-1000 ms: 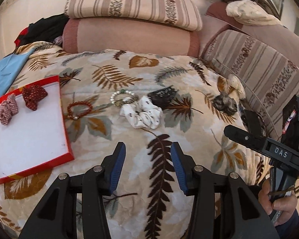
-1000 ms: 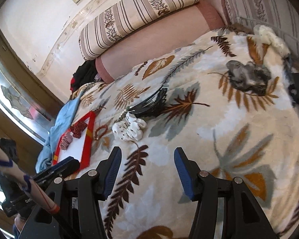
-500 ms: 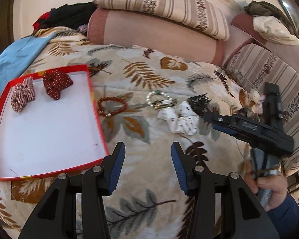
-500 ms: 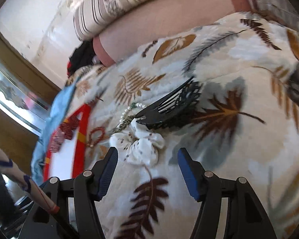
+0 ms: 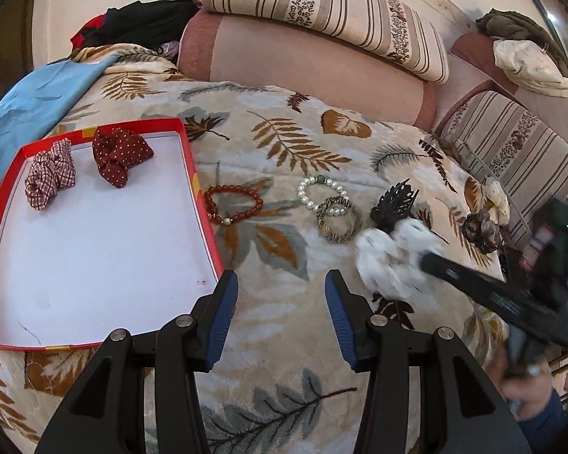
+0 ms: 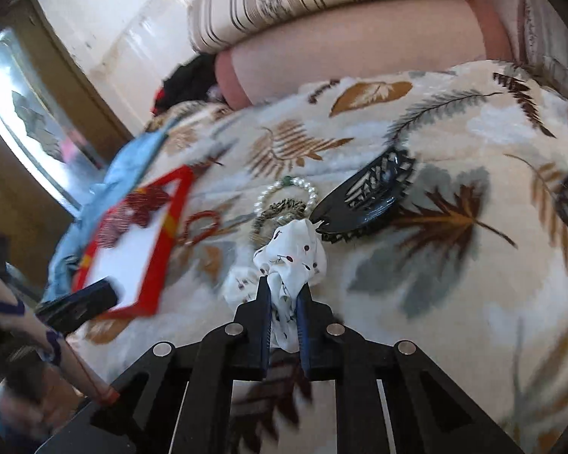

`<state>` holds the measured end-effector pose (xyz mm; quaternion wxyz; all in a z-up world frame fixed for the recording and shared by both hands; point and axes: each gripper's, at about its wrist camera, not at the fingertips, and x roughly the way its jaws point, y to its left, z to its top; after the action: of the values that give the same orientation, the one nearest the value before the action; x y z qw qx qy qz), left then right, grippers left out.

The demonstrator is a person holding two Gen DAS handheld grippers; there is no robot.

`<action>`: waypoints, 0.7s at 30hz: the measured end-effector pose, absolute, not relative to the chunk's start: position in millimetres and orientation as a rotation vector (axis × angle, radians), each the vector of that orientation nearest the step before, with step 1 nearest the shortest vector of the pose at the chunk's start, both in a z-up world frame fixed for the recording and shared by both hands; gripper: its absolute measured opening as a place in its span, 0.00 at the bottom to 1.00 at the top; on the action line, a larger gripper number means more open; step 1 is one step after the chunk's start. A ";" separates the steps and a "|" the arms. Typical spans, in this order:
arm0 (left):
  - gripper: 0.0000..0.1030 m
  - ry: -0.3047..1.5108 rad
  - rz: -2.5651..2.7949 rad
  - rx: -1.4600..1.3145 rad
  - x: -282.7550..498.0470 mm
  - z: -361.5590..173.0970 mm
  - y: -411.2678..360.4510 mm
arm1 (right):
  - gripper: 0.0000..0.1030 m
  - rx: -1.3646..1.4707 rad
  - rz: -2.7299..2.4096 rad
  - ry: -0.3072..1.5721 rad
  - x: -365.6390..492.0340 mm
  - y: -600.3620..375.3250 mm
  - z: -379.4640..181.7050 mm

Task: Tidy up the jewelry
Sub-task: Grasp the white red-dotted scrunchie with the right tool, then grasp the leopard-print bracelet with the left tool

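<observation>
My right gripper [image 6: 284, 295] is shut on the white scrunchie [image 6: 295, 253], which also shows in the left wrist view [image 5: 394, 261] with the right gripper [image 5: 428, 261] on it. My left gripper [image 5: 280, 302] is open and empty above the blanket, beside the red tray [image 5: 204, 204]. The tray holds a checked scrunchie [image 5: 51, 172] and a red dotted scrunchie [image 5: 119, 153]. On the blanket lie a red bead bracelet [image 5: 233, 204], a pearl bracelet [image 5: 322, 195], a striped hair tie [image 5: 337, 219] and a black hair claw [image 5: 394, 200].
A dark scrunchie [image 5: 481, 227] and a cream one [image 5: 496, 193] lie at the blanket's right edge. Striped cushions [image 5: 322, 0] and a pink bolster [image 5: 310, 68] line the back. Blue cloth [image 5: 38, 102] lies at the far left.
My right gripper has moved down onto the white scrunchie and shut on it. My left gripper has shifted left toward the tray and stays open.
</observation>
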<state>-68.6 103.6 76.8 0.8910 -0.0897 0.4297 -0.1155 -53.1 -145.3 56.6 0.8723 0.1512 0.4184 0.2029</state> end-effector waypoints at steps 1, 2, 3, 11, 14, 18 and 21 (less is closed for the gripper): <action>0.45 0.893 -0.248 -0.182 -68.2 77.2 101.4 | 0.13 0.328 0.434 0.859 -60.8 -149.8 59.7; 0.45 0.894 -0.256 -0.176 -67.9 77.2 98.8 | 0.13 0.338 0.438 0.839 -69.5 -155.3 62.1; 0.45 0.896 -0.260 -0.169 -67.4 77.1 95.6 | 0.13 0.350 0.440 0.813 -79.6 -164.0 64.9; 0.45 0.920 -0.370 -0.009 -42.9 68.4 37.0 | 0.13 0.413 0.330 0.775 -85.2 -195.3 58.6; 0.43 0.922 -0.415 0.081 -24.1 58.3 11.0 | 0.13 0.408 0.304 0.755 -86.4 -199.0 58.8; 0.33 0.973 -0.461 0.138 6.3 37.6 -14.5 | 0.13 0.433 0.283 0.747 -84.2 -210.7 55.7; 0.31 0.985 -0.467 0.196 22.3 26.1 -29.0 | 0.14 0.462 0.277 0.753 -81.2 -219.9 51.3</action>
<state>22.3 -29.0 26.1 0.8506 0.0931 0.4677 -0.2217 -81.2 -219.9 51.3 0.8948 0.2229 0.3630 0.1338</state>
